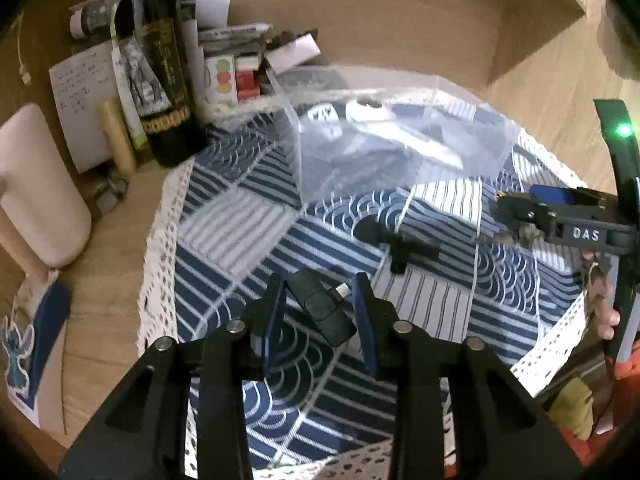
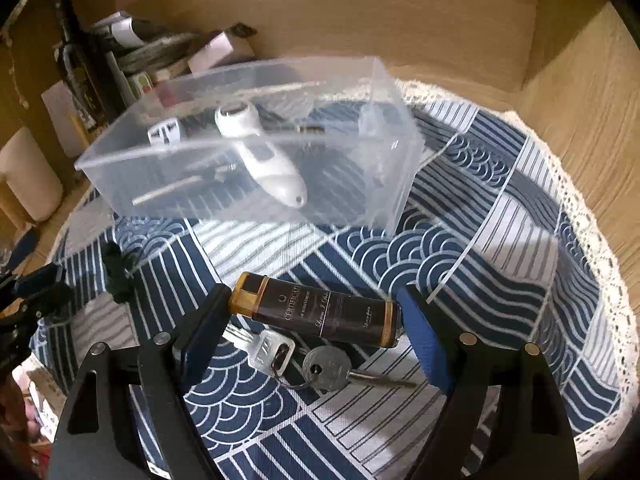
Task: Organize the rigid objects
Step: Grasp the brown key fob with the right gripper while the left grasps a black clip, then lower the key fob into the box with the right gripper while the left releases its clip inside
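A clear plastic box (image 2: 384, 184) stands on the blue patterned cloth (image 2: 460, 256) and holds a white handheld device (image 2: 264, 156) and other small items; the box also shows in the left wrist view (image 1: 400, 152). My left gripper (image 1: 320, 300) is open around a small black device (image 1: 322, 308) lying on the cloth. A black clip-like object (image 1: 400, 244) lies beyond it. My right gripper (image 2: 316, 308) holds a brown lighter (image 2: 320, 310) by its ends, above a bunch of keys (image 2: 304, 360).
A dark wine bottle (image 1: 160, 80), stacked boxes and papers (image 1: 236, 60) and a white container (image 1: 36, 188) crowd the desk at the back left. A wooden wall (image 2: 360, 20) rises behind the cloth. The right gripper shows at the right of the left wrist view (image 1: 560, 216).
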A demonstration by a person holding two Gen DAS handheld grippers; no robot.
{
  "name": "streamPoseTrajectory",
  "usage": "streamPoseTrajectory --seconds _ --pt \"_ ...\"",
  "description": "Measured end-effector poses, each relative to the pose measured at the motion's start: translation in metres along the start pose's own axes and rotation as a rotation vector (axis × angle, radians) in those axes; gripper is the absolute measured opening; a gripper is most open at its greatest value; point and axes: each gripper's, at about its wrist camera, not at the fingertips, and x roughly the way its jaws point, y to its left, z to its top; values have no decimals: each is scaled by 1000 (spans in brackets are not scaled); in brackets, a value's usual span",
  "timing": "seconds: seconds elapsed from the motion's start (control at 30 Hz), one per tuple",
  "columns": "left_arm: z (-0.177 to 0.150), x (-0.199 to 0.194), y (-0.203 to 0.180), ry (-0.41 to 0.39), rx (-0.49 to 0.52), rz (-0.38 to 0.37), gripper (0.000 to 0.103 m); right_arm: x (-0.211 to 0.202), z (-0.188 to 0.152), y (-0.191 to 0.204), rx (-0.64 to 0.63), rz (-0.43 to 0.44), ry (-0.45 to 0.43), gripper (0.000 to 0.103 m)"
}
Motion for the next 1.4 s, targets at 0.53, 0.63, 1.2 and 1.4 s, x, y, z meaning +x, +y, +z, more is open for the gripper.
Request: streamPoseTrajectory --seconds 0.53,0.63,1.2,1.4 --pt "68 -20 -4 -162 -44 -54 34 -59 42 1 -18 28 -206 82" --pt "80 -20 -6 -178 -46 -60 34 -61 50 3 -30 49 -213 82" --pt "118 46 -1 -79 -52 -59 34 4 92 17 -116 43 -129 82" --pt "121 64 3 -44 -62 -74 34 39 98 19 -140 35 -50 82"
